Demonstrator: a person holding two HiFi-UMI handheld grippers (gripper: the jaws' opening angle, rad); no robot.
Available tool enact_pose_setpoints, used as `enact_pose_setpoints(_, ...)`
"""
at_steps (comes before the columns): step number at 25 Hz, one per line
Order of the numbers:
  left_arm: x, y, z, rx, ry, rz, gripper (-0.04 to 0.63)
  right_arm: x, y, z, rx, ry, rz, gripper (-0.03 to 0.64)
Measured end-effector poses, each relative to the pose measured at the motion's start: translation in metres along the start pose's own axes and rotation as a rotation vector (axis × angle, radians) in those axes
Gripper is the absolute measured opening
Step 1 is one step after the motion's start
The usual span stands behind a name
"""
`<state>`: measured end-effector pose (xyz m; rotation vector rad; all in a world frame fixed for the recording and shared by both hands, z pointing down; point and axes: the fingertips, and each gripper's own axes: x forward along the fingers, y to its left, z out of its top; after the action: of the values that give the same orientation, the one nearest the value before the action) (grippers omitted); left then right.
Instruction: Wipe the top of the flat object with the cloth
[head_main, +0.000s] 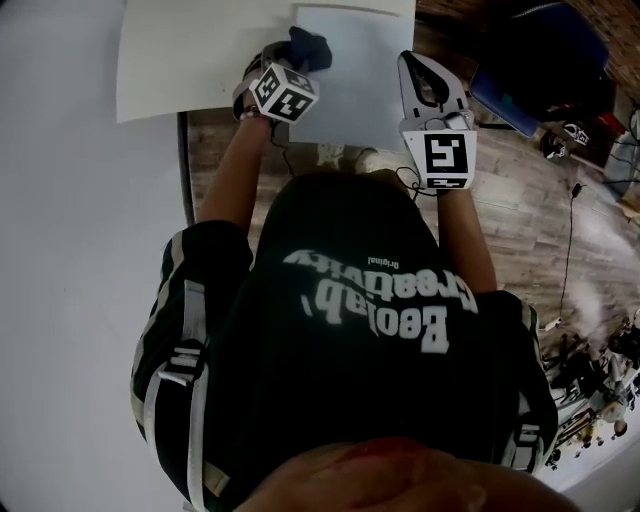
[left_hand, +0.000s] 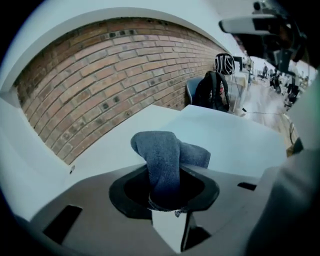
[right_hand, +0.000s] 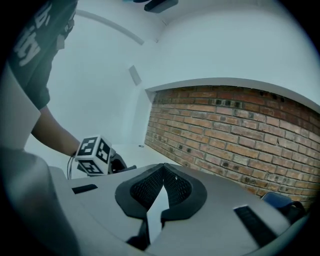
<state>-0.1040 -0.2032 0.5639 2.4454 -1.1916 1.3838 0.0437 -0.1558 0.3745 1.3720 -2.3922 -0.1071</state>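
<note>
From the head view, the left gripper (head_main: 296, 64) is squeezed tight on a dark blue cloth (head_main: 308, 48). The cloth sits at the far left corner of the pale flat board (head_main: 350, 95). The board lies on a white table (head_main: 190, 50). The right gripper (head_main: 420, 72) is just beside the board's right edge. The person's dark shirt (head_main: 360, 330) hides the near part of the board. A wooden floor (head_main: 540, 220) is to the right of the board.

In the left gripper view, the cloth sticks up between the jaws. The board lies to its right. A brick wall (left_hand: 110, 75) stands behind, and a black backpack (left_hand: 212, 92) is past the board.

In the right gripper view, the jaws are pressed together with nothing in them. The left gripper's marker cube (right_hand: 93, 156) shows to the left.
</note>
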Motion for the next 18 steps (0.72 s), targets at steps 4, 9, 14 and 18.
enact_pose_setpoints(4,0.028,0.023,0.024,0.010,-0.006,0.018,0.126,-0.006,-0.006,-0.003,0.002,0.013,-0.031,-0.005)
enact_pose_setpoints(9,0.050,0.038,0.049,0.037,-0.006,0.027,0.126,-0.008,-0.016,-0.003,0.011,0.021,-0.059,-0.005)
enact_pose_setpoints(14,0.044,0.032,0.047,0.055,-0.012,0.013,0.126,-0.005,-0.016,-0.005,0.022,0.019,-0.070,-0.005)
enact_pose_setpoints(18,0.018,0.011,0.030,0.042,-0.003,-0.034,0.126,0.000,-0.014,-0.004,0.033,0.009,-0.064,-0.005)
